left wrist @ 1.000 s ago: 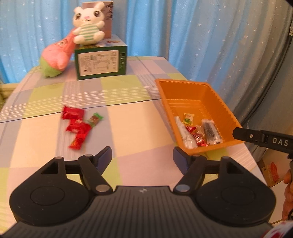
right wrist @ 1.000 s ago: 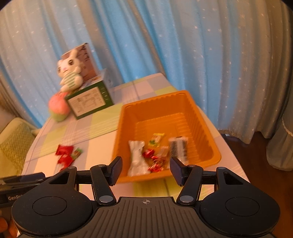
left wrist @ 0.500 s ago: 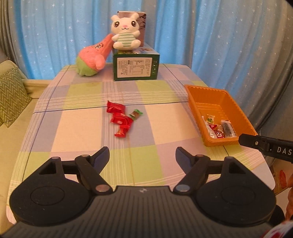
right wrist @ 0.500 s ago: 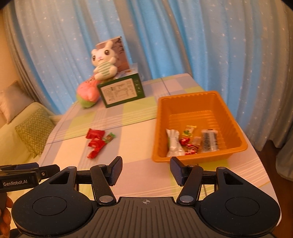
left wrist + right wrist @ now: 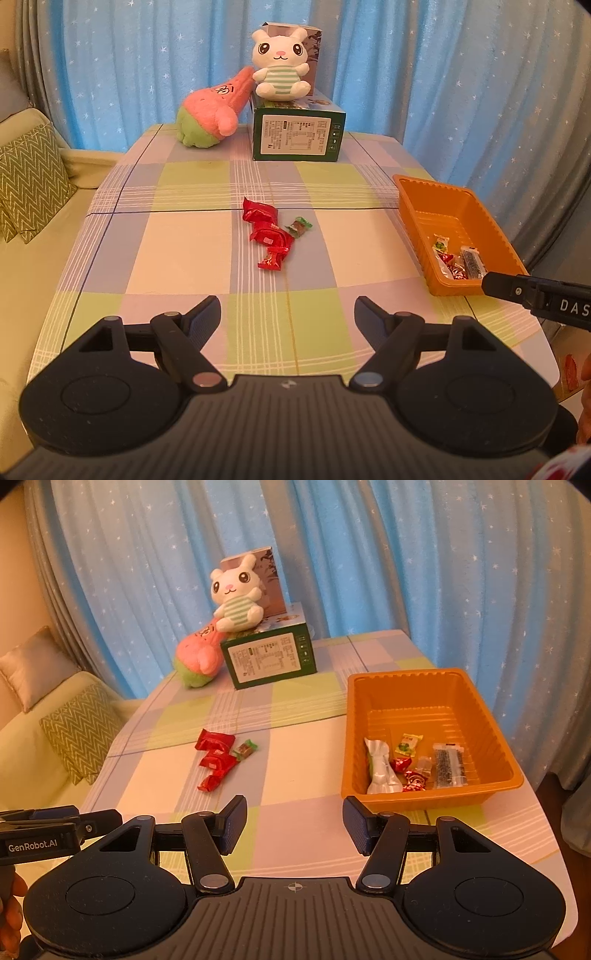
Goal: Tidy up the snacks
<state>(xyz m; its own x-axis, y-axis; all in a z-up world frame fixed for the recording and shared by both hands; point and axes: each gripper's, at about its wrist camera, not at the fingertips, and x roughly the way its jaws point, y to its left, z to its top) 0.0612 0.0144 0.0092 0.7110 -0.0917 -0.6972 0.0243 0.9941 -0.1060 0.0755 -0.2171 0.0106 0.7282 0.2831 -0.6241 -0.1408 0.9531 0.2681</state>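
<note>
Both the left hand-held gripper (image 5: 287,314) and the right hand-held gripper (image 5: 294,823) hang released over the near edge of the tabletop (image 5: 177,258), with nothing between their fingers. Three red snacks (image 5: 267,234) and a small green candy (image 5: 300,226) lie together in the middle of the tabletop. The orange tray (image 5: 476,705) stands at the right side, well apart from them, with several snacks at its near end.
</note>
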